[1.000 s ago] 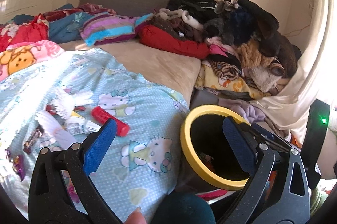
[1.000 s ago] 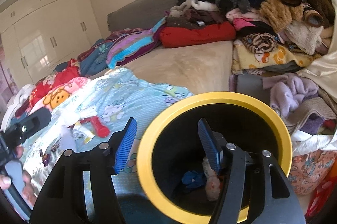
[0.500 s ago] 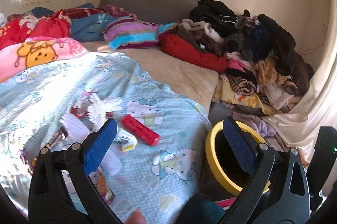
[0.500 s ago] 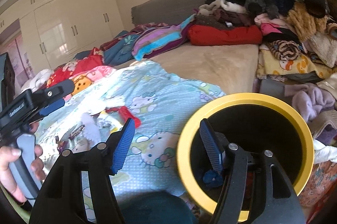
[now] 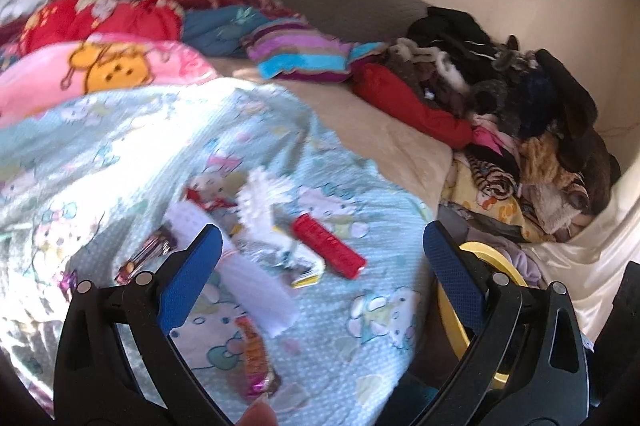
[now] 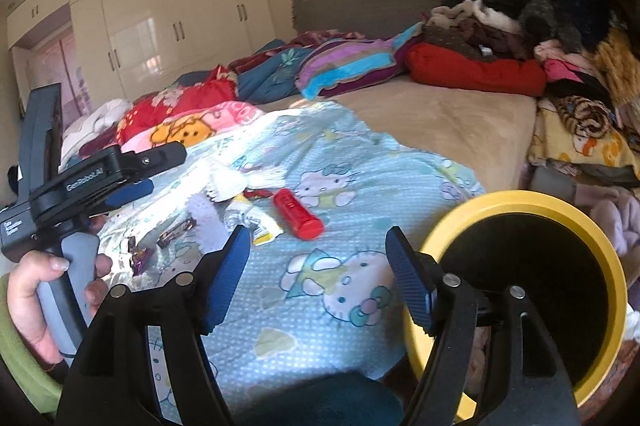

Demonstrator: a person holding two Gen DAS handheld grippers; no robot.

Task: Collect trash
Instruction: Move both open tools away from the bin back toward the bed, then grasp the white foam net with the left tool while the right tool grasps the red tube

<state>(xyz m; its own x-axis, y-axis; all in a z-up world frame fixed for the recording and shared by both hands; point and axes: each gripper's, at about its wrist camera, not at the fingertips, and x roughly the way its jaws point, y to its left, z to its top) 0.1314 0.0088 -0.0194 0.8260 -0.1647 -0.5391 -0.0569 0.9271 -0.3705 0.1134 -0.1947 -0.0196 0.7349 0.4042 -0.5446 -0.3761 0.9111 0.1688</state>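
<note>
Trash lies on the light blue cartoon blanket (image 6: pixel 360 153): a red tube (image 5: pixel 328 252) (image 6: pixel 298 211), a white foam sleeve (image 5: pixel 256 286) (image 6: pixel 208 222), crumpled white paper (image 5: pixel 260 201), a yellow-white tube (image 6: pixel 260 226) and candy wrappers (image 5: pixel 256 358) (image 6: pixel 176 230). My left gripper (image 5: pixel 320 266) is open over this litter with nothing between its pads. My right gripper (image 6: pixel 318 262) hangs above the blanket's near edge, its jaws opening and empty. The black bin with a yellow rim (image 6: pixel 520 197) (image 5: pixel 480 250) stands to the right of the bed.
A tall pile of clothes (image 6: pixel 540 5) fills the bed's right end. Pillows and folded blankets (image 6: pixel 192 105) lie at the far left, a bare beige mattress (image 6: pixel 460 121) between. A white wardrobe (image 6: pixel 160 17) lines the back wall. A hand (image 6: pixel 36 298) grips the left gripper's handle.
Both grippers swung left, away from the bin's mouth and over the blanket's litter. The bin slid toward the right edge of both views. The right jaws spread wider.
</note>
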